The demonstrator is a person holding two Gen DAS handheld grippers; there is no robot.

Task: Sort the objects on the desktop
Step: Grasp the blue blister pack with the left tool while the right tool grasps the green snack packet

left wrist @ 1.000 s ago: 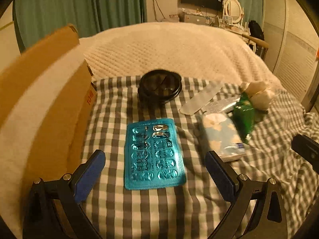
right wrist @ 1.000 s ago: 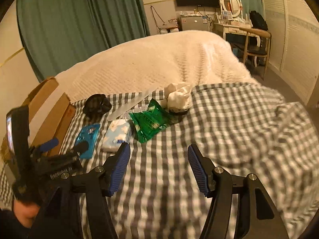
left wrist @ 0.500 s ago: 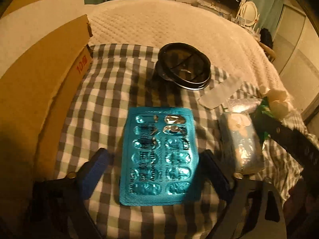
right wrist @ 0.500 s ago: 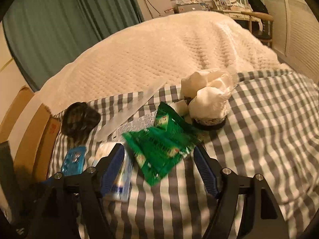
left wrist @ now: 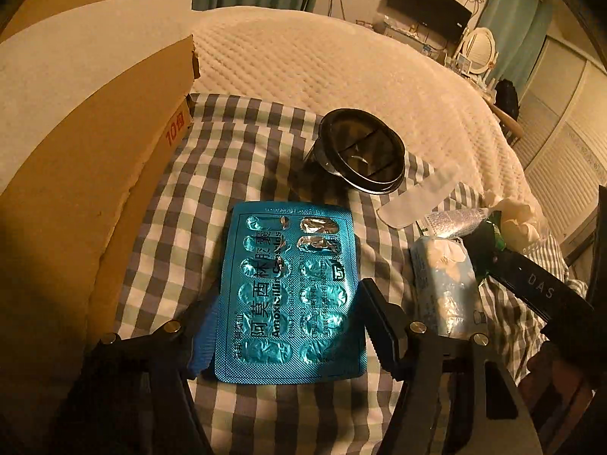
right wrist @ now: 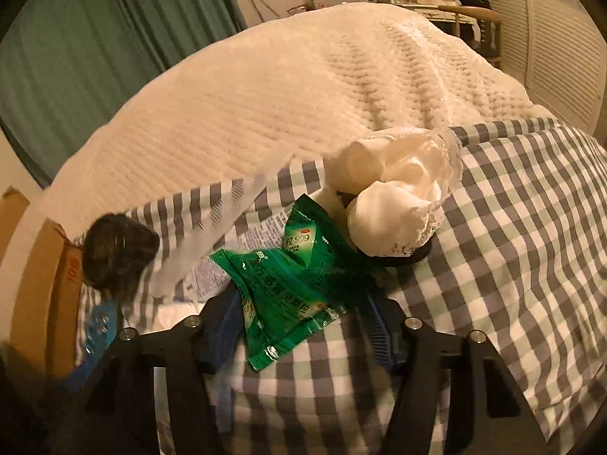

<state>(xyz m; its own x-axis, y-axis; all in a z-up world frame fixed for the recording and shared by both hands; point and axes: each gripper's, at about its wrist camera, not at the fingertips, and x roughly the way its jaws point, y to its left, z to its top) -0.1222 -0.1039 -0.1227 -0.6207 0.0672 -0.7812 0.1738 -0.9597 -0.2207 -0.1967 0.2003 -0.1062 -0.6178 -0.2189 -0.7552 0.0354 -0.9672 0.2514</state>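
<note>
A teal blister pack of capsules [left wrist: 290, 295] lies flat on the checked cloth [left wrist: 235, 174]. My left gripper [left wrist: 292, 326] is open, low over it, with one finger at each long edge of the pack. A green medicine sachet [right wrist: 288, 288] lies on the cloth in the right wrist view. My right gripper [right wrist: 303, 326] is open, with its fingers on either side of the sachet's near end. The blister pack also shows in the right wrist view [right wrist: 99, 322], at the left.
A cardboard box [left wrist: 76, 204] stands close on the left. A black round lid [left wrist: 360, 157], a clear plastic strip [left wrist: 421, 197], a tissue pack [left wrist: 444, 284] and a white bagged bundle [right wrist: 398, 204] lie around. The cream quilted blanket [right wrist: 303, 87] lies beyond.
Both grippers have moved forward and down. The left now straddles the blister pack and has narrowed. The right has come up to the green sachet.
</note>
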